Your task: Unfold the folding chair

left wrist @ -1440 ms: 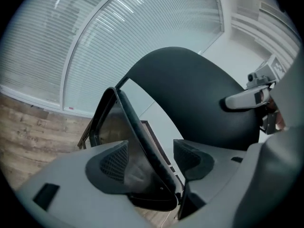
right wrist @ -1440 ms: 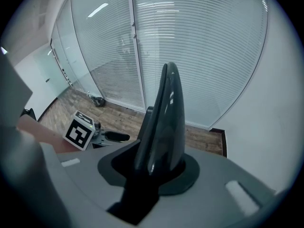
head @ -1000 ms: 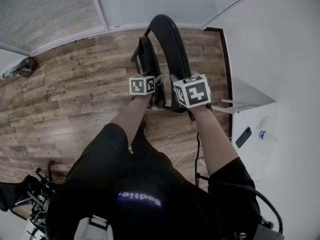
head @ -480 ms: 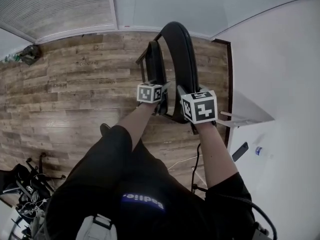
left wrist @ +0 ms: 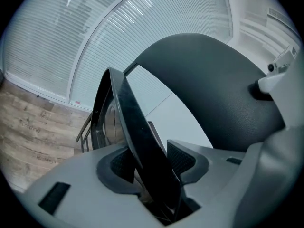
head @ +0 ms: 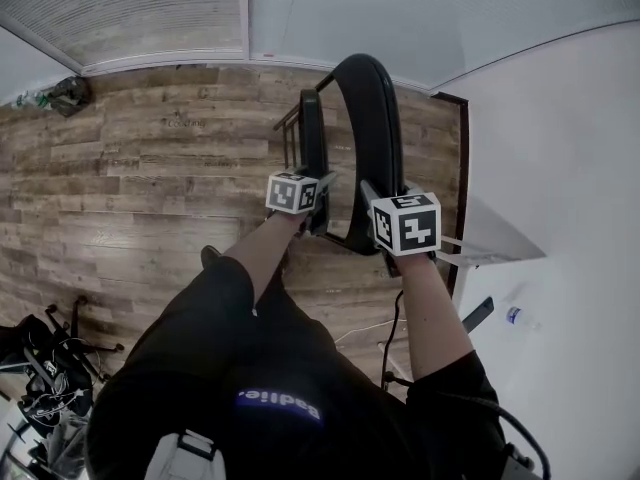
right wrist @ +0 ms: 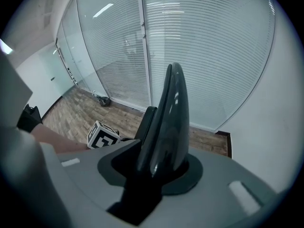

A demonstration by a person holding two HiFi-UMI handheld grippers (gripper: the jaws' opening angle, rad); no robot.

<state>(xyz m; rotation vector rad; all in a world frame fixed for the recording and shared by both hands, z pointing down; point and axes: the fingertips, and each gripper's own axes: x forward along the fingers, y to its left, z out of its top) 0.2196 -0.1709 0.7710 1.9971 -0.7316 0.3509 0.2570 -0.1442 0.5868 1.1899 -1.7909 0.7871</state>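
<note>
Folding chair (head: 372, 118), black, standing on the wood floor (head: 150, 188) directly ahead of me, close to the white wall (head: 560, 148); its two panels are upright and a little apart at the near end. Left gripper (left wrist: 153, 165): the jaws are part-way apart and have just been closing. The edge of the narrower panel (left wrist: 135, 122) stands between the pads (left wrist: 179, 157), close to both but not yet clamped. Right gripper (right wrist: 159, 170): the jaws are drawn in on the rim of the wider, glossy curved panel (right wrist: 172, 118), which fills the gap between them and is held. In the head view both grippers sit at the near end of the chair, my left on the left-hand panel and my right on the right-hand one. Their marker cubes are side by side with a gap between them, and my forearms reach down to them
</note>
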